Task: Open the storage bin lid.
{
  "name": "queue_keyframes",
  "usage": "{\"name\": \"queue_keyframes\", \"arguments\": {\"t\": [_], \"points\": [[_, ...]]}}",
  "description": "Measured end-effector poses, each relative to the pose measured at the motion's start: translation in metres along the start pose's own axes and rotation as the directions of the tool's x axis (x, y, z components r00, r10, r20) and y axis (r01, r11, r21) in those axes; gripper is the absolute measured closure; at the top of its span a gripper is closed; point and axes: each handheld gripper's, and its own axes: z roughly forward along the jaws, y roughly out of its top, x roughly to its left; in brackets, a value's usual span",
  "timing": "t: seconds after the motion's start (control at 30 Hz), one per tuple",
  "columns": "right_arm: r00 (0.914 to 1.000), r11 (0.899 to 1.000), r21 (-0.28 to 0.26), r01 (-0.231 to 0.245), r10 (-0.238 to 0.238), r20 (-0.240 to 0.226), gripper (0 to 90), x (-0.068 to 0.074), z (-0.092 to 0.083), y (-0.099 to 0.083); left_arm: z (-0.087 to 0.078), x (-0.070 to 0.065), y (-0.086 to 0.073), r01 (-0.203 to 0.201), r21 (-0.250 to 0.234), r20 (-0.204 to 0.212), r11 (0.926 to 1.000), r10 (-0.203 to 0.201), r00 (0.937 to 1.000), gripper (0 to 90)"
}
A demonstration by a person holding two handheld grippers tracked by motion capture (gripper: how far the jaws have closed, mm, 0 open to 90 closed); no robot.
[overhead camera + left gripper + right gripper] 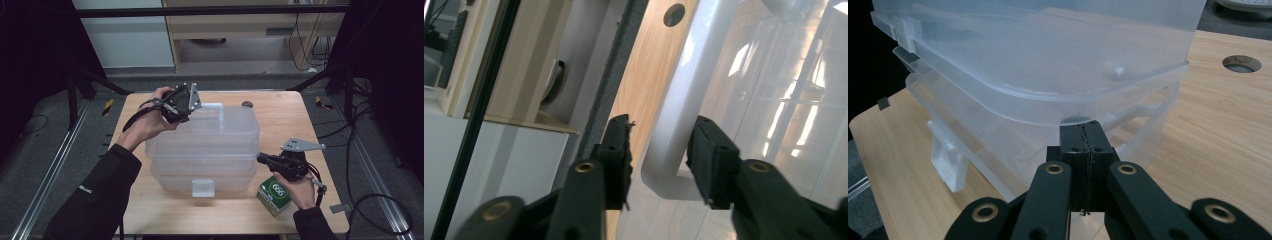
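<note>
At the far left corner of the counter (145, 200), the left claw (192, 100) stands over the white handle (674, 110) on top of the clear plastic storage box (205, 145). In the left gripper view its jaws are apart, with the bend of the handle between them; the right pad looks very close to the handle, the left pad is clear of it. So I would say it is open around the handle, not gripping it.

The box takes the middle of the counter, a stack of clear tiers with a latch (203, 187) on the near side.

At the right side, the right claw (260, 158) is closed with nothing between its jaws, and its tip rests against the box wall, just under the rim of an upper tier. Behind this hand, near the front right corner, a small green carton (274, 195) sits on the counter.

What can go wrong, in my opinion: if the left claw closes only on the curved end of the handle, the smooth plastic may slip out, or the box may tilt when lifted. If the closed right claw pushes up under the rim, the tiers may come apart unevenly, or the whole box may slide toward the left edge. The right forearm can also knock the carton off the front edge.
</note>
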Motion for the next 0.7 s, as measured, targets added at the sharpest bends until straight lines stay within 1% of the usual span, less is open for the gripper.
{"name": "queue_keyframes", "arguments": {"t": [0.03, 0.07, 0.13, 0.17, 0.23, 0.27, 0.3, 0.33, 0.4, 0.43, 0.47, 0.53, 0.6, 0.63, 0.7], "points": [[1.0, 1.0, -0.001, 0.002, -0.002, 0.002, 90.0, 0.0, 0.0, 0.0, -0.001, 0.0, -0.001, 0.007, -0.006, 0.003, 1.0, -0.007, 1.0, 56.9], [1.0, 1.0, -0.001, 0.0, 0.0, 0.001, 90.0, 0.0, 0.0, 0.0, -0.004, -0.002, -0.003, 0.032, -0.03, 0.01, 0.999, -0.032, 0.9994, 55.5], [1.0, 1.0, 0.0, 0.0, 0.0, 0.001, 90.0, 0.0, 0.0, 0.0, -0.008, -0.002, -0.006, 0.061, -0.05, 0.021, 0.9968, -0.06, 0.9979, 52.5], [1.0, 1.0, 0.0, 0.001, -0.001, 0.003, 90.0, 0.0, 0.0, 0.0, -0.01, -0.003, -0.008, 0.071, -0.057, 0.02, 0.9958, -0.07, 0.9973, 50.9], [1.0, 1.0, 0.002, 0.001, -0.001, 0.004, 90.0, 0.0, 0.0, 0.0, -0.015, -0.003, -0.012, 0.103, -0.075, 0.025, 0.9919, -0.101, 0.9946, 48.9], [1.0, 1.0, 0.003, 0.001, -0.001, 0.003, 90.0, 0.0, 0.0, 0.0, -0.018, -0.003, -0.014, 0.113, -0.084, 0.029, 0.9901, -0.11, 0.9935, 48.5], [1.0, 1.0, 0.004, 0.001, -0.001, 0.004, 90.0, 0.001, 0.0, 0.0, -0.02, -0.003, -0.016, 0.131, -0.101, 0.04, 0.9862, -0.128, 0.991, 48.3], [1.0, 1.0, 0.003, 0.001, -0.001, 0.004, 90.0, 0.001, 0.0, 0.0, -0.025, -0.003, -0.02, 0.166, -0.123, 0.052, 0.9784, -0.161, 0.9856, 48.3], [1.0, 1.0, 0.005, 0.001, -0.001, 0.005, 90.0, 0.001, 0.0, 0.001, -0.03, -0.004, -0.025, 0.196, -0.145, 0.06, 0.9698, -0.189, 0.9801, 48.2], [1.0, 1.0, 0.006, 0.001, -0.001, 0.005, 90.0, 0.001, 0.0, 0.001, -0.033, -0.003, -0.028, 0.215, -0.157, 0.062, 0.9639, -0.208, 0.9762, 48.4], [1.0, 1.0, 0.006, 0.001, -0.001, 0.007, 90.0, 0.001, 0.0, 0.001, -0.035, -0.003, -0.031, 0.227, -0.163, 0.067, 0.9601, -0.219, 0.9734, 48.6], [1.0, 1.0, 0.007, 0.001, -0.001, 0.007, 90.0, 0.001, 0.0, 0.001, -0.039, -0.003, -0.037, 0.258, -0.177, 0.071, 0.9497, -0.25, 0.9658, 49.6], [1.0, 1.0, 0.008, 0.0, 0.0, 0.008, 90.0, 0.001, 0.001, 0.001, -0.042, -0.003, -0.043, 0.297, -0.189, 0.071, 0.9359, -0.289, 0.9547, 51.7], [1.0, 1.0, 0.007, 0.001, -0.001, 0.009, 90.0, 0.001, 0.001, 0.001, -0.044, -0.003, -0.046, 0.319, -0.199, 0.072, 0.9268, -0.31, 0.9479, 52.7], [1.0, 1.0, 0.008, 0.002, -0.002, 0.009, 90.0, 0.001, 0.0, 0.001, -0.047, -0.002, -0.053, 0.364, -0.221, 0.077, 0.9046, -0.356, 0.9312, 55.2]]}}
